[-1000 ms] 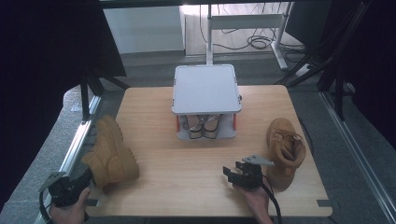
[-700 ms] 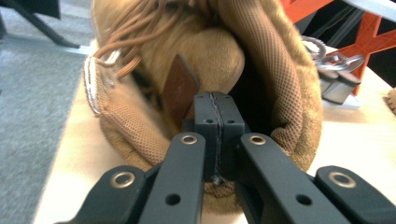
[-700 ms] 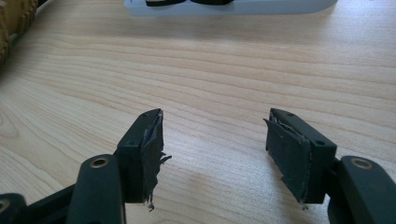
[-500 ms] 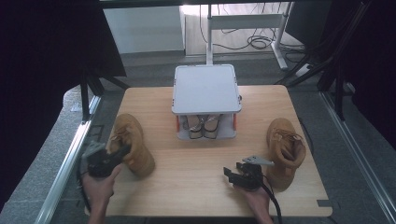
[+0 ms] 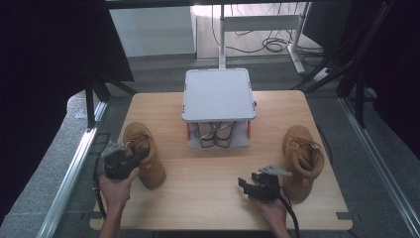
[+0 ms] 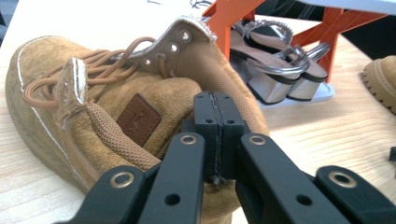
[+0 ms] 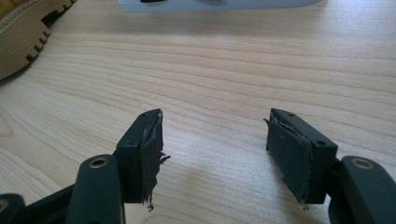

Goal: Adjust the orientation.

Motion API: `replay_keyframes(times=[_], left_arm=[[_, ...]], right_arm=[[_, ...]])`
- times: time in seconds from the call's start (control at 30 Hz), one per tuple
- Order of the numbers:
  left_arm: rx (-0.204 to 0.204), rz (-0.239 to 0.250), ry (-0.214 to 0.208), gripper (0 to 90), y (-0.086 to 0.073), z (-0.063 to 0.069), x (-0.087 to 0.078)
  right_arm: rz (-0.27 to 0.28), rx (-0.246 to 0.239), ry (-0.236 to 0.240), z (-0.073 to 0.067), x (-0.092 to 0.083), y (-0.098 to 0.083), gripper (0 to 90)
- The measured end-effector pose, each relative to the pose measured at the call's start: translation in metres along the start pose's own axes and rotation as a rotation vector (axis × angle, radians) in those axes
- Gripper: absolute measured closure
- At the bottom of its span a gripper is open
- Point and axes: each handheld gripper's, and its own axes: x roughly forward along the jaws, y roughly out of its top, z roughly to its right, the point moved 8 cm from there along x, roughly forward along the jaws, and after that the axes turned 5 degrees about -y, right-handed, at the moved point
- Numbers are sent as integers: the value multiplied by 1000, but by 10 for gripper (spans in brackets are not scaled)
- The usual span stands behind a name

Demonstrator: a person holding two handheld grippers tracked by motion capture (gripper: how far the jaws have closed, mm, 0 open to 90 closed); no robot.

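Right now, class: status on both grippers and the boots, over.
Left gripper shut on left boot's collar. Right gripper open, empty, beside right boot. Rack stands between, sandals underneath.

Tan suede boot [image 6: 116, 116], brown laces; orange-legged grey rack [image 5: 218, 94]; silver-strapped sandals [image 6: 280, 60]; pale wood-grain table [image 5: 208, 188]; black grippers.

Each hand carries a black two-fingered gripper: the left gripper [image 5: 120, 161] and the right gripper [image 5: 261, 184] both bear a grey three-cornered plate on top and trail a black cable back toward the person's bare forearms. In the gripper views the fingers [image 6: 218, 135] are matt black blocks on black link arms, pinned with brass-coloured ringed rivets and dotted with small screw holes. The dark pads on the right gripper's fingers [image 7: 145, 144] look worn, with frayed, ragged edges peeling at the tips.
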Motion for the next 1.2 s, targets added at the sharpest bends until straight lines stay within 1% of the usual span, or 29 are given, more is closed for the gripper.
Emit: replay_keyframes(times=[0.1, 0.17, 0.23, 0.37, 0.5, 0.6, 0.67, 0.73, 0.8, 0.93, 1.0, 1.07, 1.17, 1.2], left_arm=[[9, 23, -16, 897, 3, 7, -4], [18, 28, -26, 896, 3, 13, -7], [8, 35, -62, 895, 3, 20, -9], [30, 40, -79, 896, -1, 34, -10], [55, 31, -70, 896, -10, 44, -7], [64, 4, -62, 896, -22, 48, 0], [59, -11, -61, 896, -30, 50, 5], [56, -19, -55, 897, -37, 50, 9], [63, -28, -39, 897, -43, 50, 13], [84, -55, -21, 897, -54, 51, 20], [81, -61, -15, 896, -57, 50, 23], [87, -65, 2, 897, -59, 49, 27], [83, -70, 15, 897, -62, 46, 33], [89, -67, 30, 897, -63, 44, 34]], right_arm=[[-3, 2, -2, 1, 0, 0, 363], [-2, 5, -1, 1, 0, 0, 363], [-1, 4, -1, 0, 0, 0, 363], [3, 9, -2, 1, -1, 0, 363], [3, 6, -3, 1, -1, 0, 363], [1, 3, -2, 0, -1, -1, 363], [1, 4, -2, 0, -1, -1, 363], [2, 8, 2, -1, -1, -1, 363], [1, 4, 3, -1, -1, -1, 363], [0, 8, 5, -2, -1, -1, 362], [-1, 9, 6, -2, -1, -1, 362], [-1, 8, 6, -2, -1, -1, 361], [-2, 8, 7, -2, -1, -1, 361], [1, 5, 7, -2, -1, -1, 362]])
